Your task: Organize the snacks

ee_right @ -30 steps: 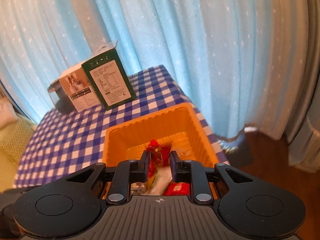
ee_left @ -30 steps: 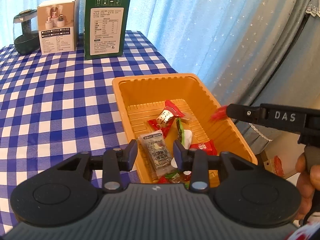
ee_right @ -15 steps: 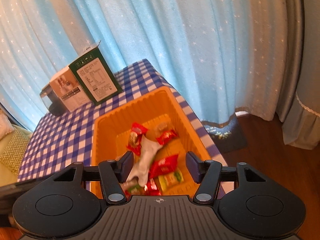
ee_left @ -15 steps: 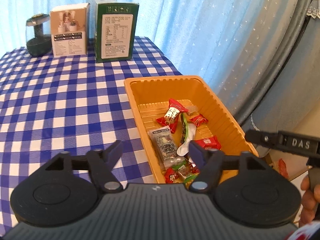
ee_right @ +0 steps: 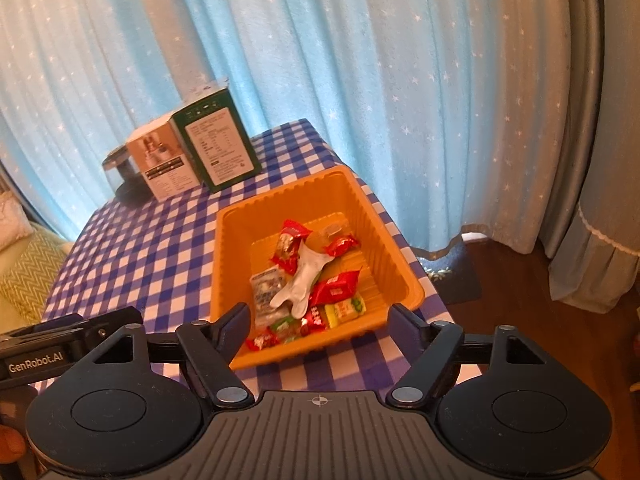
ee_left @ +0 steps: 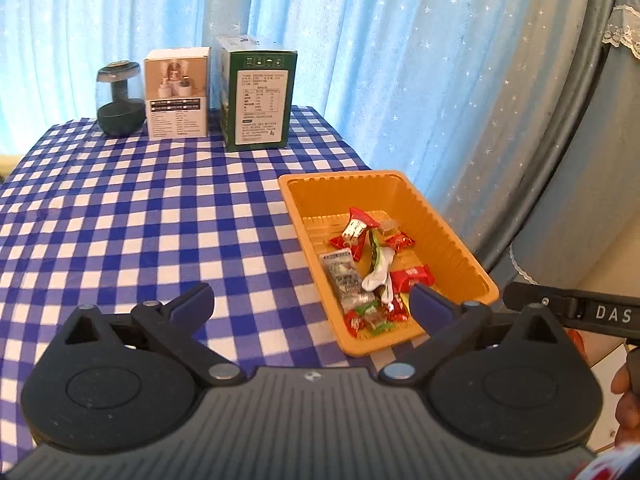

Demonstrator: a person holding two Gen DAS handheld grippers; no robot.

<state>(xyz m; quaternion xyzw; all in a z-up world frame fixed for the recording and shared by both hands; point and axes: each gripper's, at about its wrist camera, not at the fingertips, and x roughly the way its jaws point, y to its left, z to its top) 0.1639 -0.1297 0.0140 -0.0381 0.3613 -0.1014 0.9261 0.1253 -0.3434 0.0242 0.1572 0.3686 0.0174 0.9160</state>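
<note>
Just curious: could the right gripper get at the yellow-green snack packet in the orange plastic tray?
Probably yes: the right gripper is open above the orange plastic tray, and the yellow-green snack packet lies uncovered.

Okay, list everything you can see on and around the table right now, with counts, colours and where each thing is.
Tray: one, orange, right edge of the table.
Snack packets: roughly ten, mostly red, some green, yellow, silver and white, all in the tray.
Green box: one, upright, far end.
White box: one, left of the green box.
Dark glass jar: one, left of the white box.
Tablecloth: one, blue and white check.
Curtain: light blue, starred, behind the table.
Left gripper: black, open, empty.
Right gripper: black, open, empty.
</note>
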